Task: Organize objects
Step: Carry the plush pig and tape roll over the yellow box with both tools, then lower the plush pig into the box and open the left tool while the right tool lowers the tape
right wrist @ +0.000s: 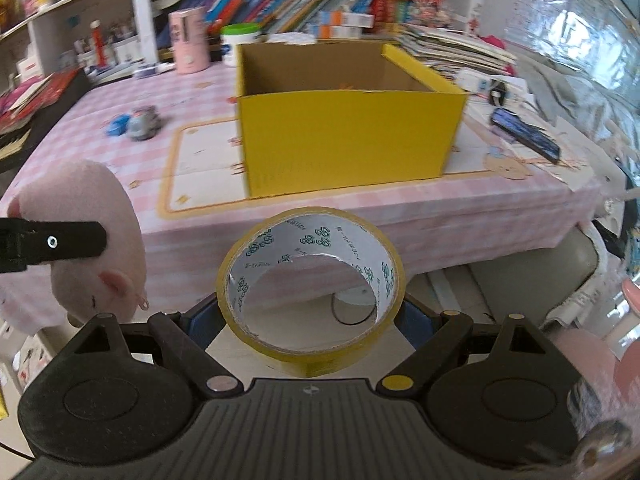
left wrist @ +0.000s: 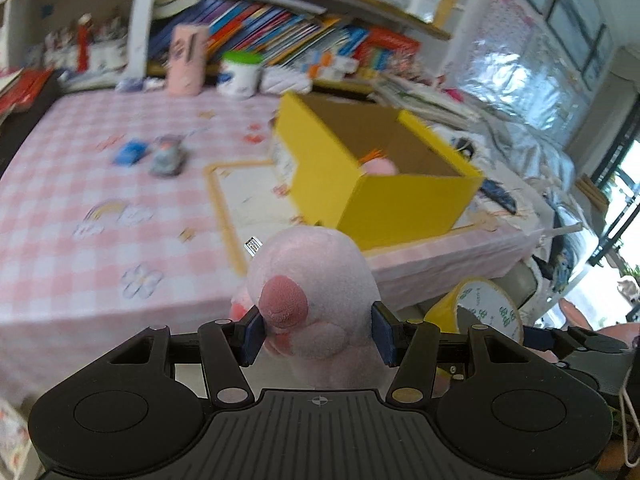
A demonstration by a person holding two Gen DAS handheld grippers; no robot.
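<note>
**Carrying 2 items to the yellow box**

My left gripper (left wrist: pixel 318 334) is clamped on the pink plush toy (left wrist: pixel 312 292); my right gripper (right wrist: pixel 310 320) grasps the tape roll (right wrist: pixel 310 292). Both hang off the table edge, short of the yellow box (right wrist: pixel 348 136). I should clear its near wall before letting go.

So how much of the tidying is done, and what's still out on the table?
Done: one pink toy already lies in the yellow box. In hand: the left gripper is shut on a pink plush toy, and the right gripper is shut on a roll of yellow tape, both short of the box. Left: a small grey car and a blue item on the tablecloth.
</note>
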